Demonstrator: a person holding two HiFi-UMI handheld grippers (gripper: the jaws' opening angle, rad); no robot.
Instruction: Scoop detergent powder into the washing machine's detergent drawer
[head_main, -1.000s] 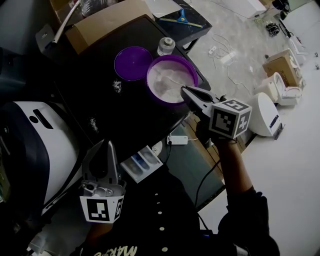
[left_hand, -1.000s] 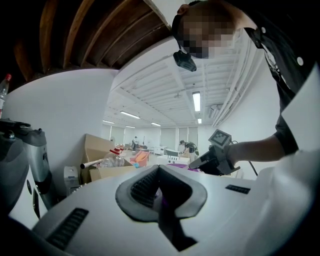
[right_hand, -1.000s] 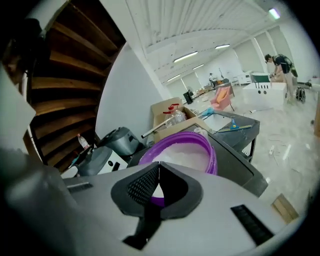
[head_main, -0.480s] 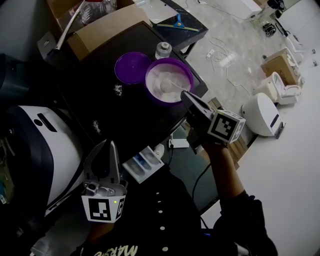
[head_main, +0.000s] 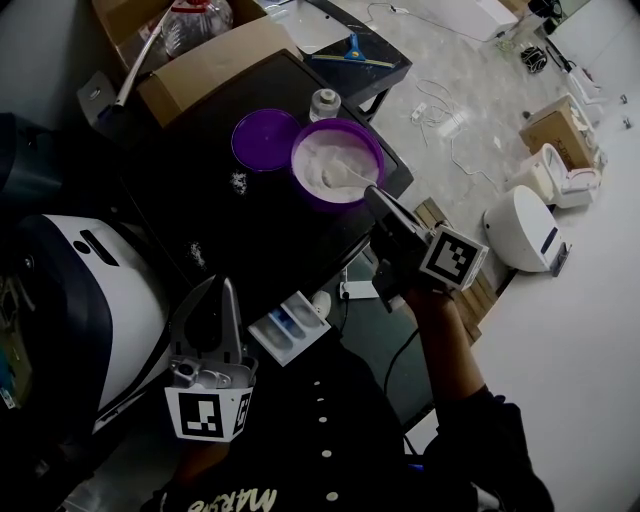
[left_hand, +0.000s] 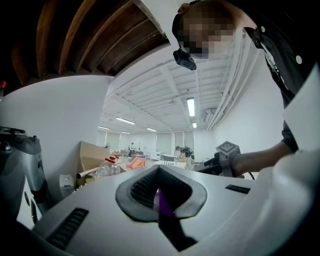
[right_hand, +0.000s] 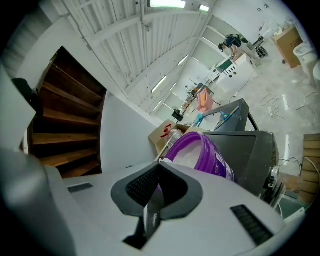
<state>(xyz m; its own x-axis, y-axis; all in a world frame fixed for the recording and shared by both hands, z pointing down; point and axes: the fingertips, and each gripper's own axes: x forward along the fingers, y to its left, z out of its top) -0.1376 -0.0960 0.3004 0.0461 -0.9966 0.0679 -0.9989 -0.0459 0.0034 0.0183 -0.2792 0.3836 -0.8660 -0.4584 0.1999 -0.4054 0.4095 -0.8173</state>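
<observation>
Since the earlier frames the right gripper (head_main: 373, 196) had rolled at the wrist and drawn slightly back from the round purple plastic tub (head_main: 298, 160). The left gripper (head_main: 222, 290) had barely shifted.

Right jaws were clamped narrow on the handle of a small pale plastic scoop (head_main: 345, 172), whose bowl lay in the white detergent powder (head_main: 322, 158) inside the tub. The left gripper's jaws were closed together. A purple sliver showed in the slit, but nothing looked gripped.

Progress: early, my read.
- The flat purple round lid (head_main: 262, 138) was off, lying just beside the tub on its far-left side.
- The scoop was loaded or loading and not yet clear of the tub.
- The white pulled-out detergent drawer (head_main: 293, 328) sat well below the tub, toward the person. Its compartments were dim, so any fill was unreadable.
- Carry and tip were still left.
- Powder specks (head_main: 237, 181) lay on the black tabletop (head_main: 270, 225) left of the tub.

Writing:
- Only black-and-white square markers on the gripper cubes.
- Faint print on the tub's side, too small to read.
- White lettering on the dark shirt was cut off.
- No brand was legible.
</observation>
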